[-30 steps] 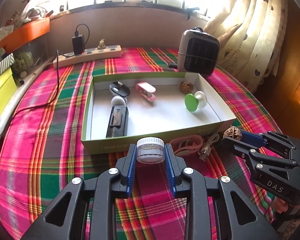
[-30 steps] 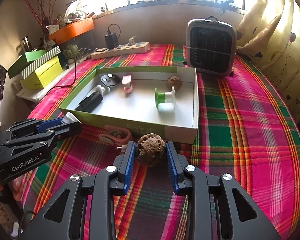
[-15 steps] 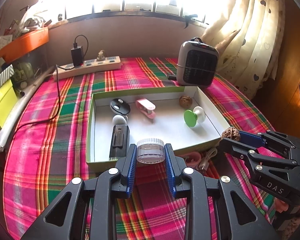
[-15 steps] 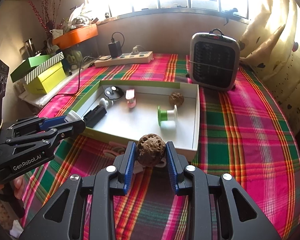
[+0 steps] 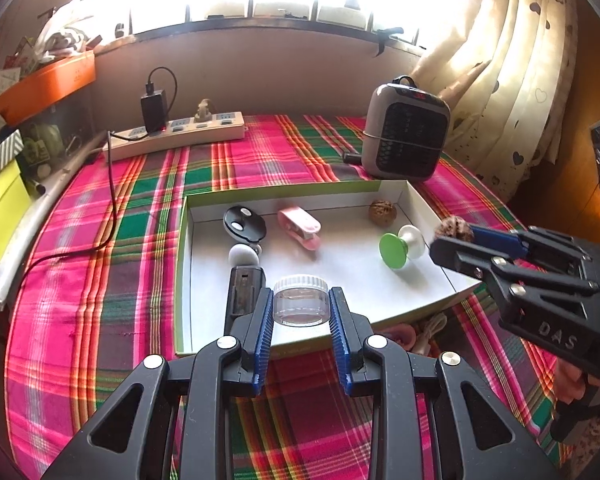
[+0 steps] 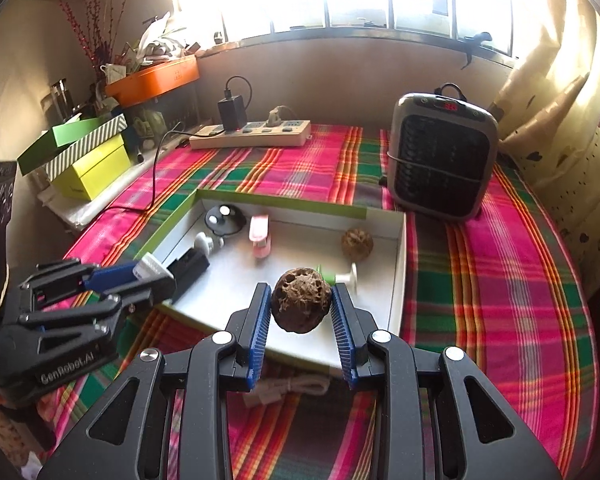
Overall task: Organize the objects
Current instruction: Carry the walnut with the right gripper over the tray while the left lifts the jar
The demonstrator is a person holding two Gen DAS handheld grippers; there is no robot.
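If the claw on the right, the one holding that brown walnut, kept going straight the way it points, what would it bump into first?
Probably the white floor of the open box, near the green-and-white spool. The right claw points forward and down over the box's near wall with the walnut; depth is unclear.

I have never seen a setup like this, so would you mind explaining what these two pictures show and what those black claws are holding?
No robot here: a person holds a hand-held gripper in each hand, and each carries a wide-angle camera looking along its jaws. One picture is from the left gripper, the other from the right gripper; each also shows the other gripper at its edge.

The left one is shut on a small clear jar with a white lid. The right one is shut on a rough brown walnut.

Below them, on a plaid tablecloth, lies a shallow green-edged box holding a second walnut, a pink stapler, a green and white spool and some dark items. Behind stand a small heater and a power strip.
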